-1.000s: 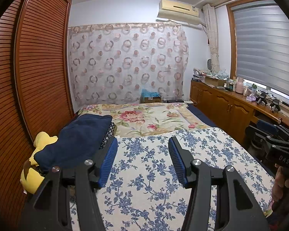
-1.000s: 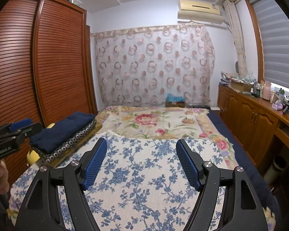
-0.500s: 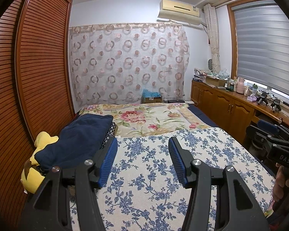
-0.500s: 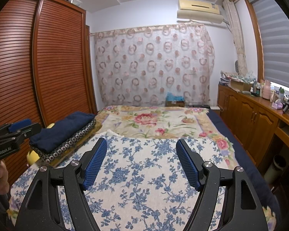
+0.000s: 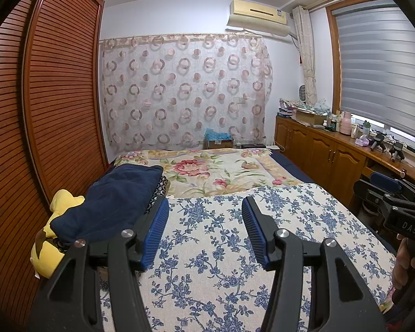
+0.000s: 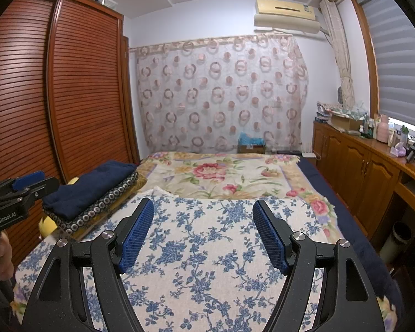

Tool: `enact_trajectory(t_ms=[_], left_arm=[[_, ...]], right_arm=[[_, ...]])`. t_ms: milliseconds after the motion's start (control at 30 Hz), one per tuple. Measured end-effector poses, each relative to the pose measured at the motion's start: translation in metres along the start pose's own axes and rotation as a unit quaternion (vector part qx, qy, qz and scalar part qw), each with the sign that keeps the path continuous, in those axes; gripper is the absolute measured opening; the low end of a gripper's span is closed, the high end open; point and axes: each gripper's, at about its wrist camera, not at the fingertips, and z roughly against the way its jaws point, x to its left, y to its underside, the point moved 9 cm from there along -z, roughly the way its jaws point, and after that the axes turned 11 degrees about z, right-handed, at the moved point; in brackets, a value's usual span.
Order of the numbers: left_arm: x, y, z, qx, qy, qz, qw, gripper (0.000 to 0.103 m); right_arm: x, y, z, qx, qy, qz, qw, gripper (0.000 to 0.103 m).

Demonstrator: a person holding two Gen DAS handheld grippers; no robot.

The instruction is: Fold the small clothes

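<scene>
Both tools hover above a bed with nothing between their blue pads: the left tool [image 5: 204, 229] holds its jaws partly spread, while the right tool [image 6: 203, 232] stands wider apart. Beneath them lies a blue-flowered cloth [image 5: 221, 249], spread flat over the near half of the bed [image 6: 354, 238]; a floral blanket [image 6: 215, 174] with pink blooms covers the far half. At the bed's left edge, beside a slatted wooden wardrobe [image 5: 55, 110], sits a stack of folded clothes [image 6: 94, 196]: a navy piece [image 5: 110, 202] on top, a dark piece patterned with pale rings [image 6: 96, 213] under it, and a mustard layer lower still. A yellow plush toy [image 5: 48, 246] rests against the stack's near side. A hand [image 6: 2, 251] grips the left tool's handle. Wooden cabinets [image 6: 359, 171] run along the right wall.
</scene>
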Motion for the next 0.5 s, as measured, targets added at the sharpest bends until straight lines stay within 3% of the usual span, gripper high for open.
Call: enact_trajectory(t_ms=[500], left_arm=[[-0.0006,0.0005,0.0,-0.001,0.0,0.0,1.0,0.054]], right_arm=[[-0.0004,-0.0003,0.0002,0.0,0.0,0.0,1.0,0.076]])
